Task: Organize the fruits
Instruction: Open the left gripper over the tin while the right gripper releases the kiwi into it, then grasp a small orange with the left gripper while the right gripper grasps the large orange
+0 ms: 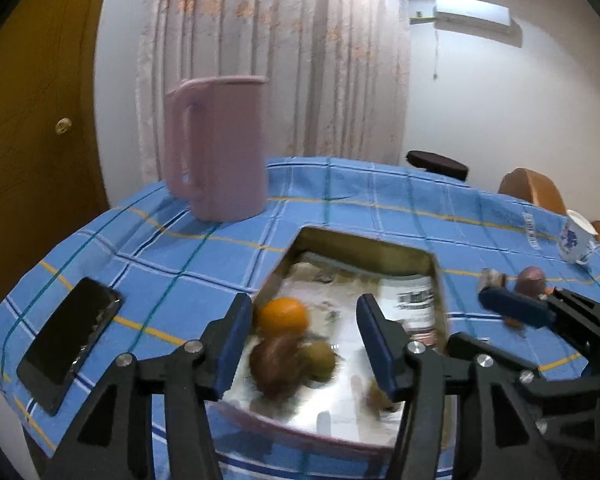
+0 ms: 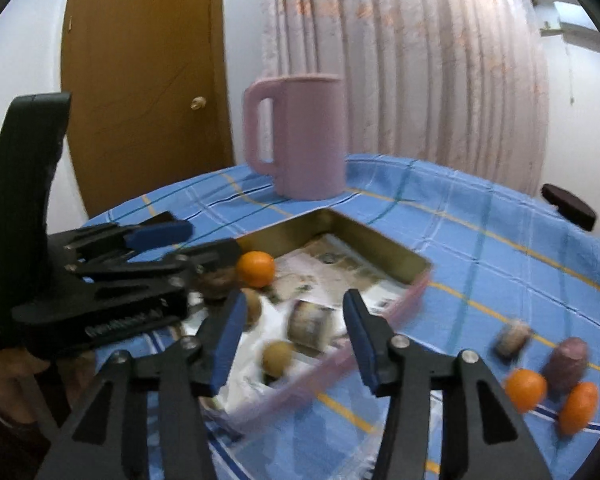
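Both tongs stand apart and hold nothing. The left tongs [image 1: 300,336] hang over the near end of the tray [image 1: 364,246], which lies on the tabletop [image 1: 160,248] with its blue checked cloth. Inside the tray, between the left fingers, are an orange [image 1: 283,316], a reddish-brown fruit [image 1: 276,362] just below it and a green-brown fruit [image 1: 320,360] at its 3 o'clock; they lie close together, but blur hides if they touch. The right tongs [image 2: 294,340] hang over the tray's near side. On the cloth at 4 o'clock from the tray lie two oranges [image 2: 526,390], beside a purple fruit [image 2: 566,364]. A pink jug [image 1: 216,148] stands at 11 o'clock, a phone [image 1: 70,344] at 9 o'clock.
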`<state>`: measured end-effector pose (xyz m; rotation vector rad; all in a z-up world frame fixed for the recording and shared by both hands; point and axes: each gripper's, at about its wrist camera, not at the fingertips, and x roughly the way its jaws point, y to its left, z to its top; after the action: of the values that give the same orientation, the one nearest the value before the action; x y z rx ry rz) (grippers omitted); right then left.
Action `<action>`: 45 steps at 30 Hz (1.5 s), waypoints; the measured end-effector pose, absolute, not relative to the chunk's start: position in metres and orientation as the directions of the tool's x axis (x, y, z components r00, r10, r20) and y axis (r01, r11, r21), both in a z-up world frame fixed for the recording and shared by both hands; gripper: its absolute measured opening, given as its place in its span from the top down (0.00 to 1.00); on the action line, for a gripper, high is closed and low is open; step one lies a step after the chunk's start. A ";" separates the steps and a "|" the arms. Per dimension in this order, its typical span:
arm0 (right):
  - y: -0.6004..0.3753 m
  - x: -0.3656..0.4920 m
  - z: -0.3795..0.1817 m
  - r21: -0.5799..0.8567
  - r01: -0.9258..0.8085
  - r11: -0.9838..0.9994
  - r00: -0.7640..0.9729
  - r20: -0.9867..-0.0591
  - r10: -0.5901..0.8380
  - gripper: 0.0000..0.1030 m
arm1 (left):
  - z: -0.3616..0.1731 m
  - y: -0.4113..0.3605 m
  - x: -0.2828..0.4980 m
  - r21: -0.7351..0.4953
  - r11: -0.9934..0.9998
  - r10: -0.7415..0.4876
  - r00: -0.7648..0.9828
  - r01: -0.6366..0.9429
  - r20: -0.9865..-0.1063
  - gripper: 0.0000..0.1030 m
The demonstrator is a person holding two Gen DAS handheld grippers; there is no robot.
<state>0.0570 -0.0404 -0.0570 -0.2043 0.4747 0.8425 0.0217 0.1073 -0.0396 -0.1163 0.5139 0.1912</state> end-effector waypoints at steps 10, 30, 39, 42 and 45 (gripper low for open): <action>-0.170 0.095 -0.049 0.007 -0.420 0.908 0.796 -0.477 0.372 0.37 | -0.035 0.020 0.055 -0.059 0.998 -0.053 0.843 0.026 -0.535 0.45; -0.213 0.150 -0.086 0.125 -0.329 0.936 0.647 -0.692 0.320 0.46 | -0.055 -0.051 0.110 0.018 0.992 -0.089 0.780 0.127 -0.619 0.45; -0.219 0.136 -0.076 0.088 -0.292 0.952 0.726 -0.628 0.281 0.52 | -0.064 -0.064 0.121 -0.012 0.985 -0.137 0.744 0.172 -0.654 0.45; -0.227 0.136 -0.074 0.116 -0.267 0.957 0.736 -0.617 0.280 0.52 | -0.069 -0.068 0.127 -0.017 0.983 -0.145 0.728 0.180 -0.671 0.45; -0.230 0.135 -0.072 0.125 -0.258 0.958 0.743 -0.609 0.279 0.52 | -0.069 -0.073 0.129 -0.038 0.978 -0.175 0.717 0.203 -0.675 0.45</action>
<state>0.1350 -0.2297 -0.0723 0.0332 0.6724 0.2943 0.1293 -0.0732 -0.0695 0.0396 0.7429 -0.2090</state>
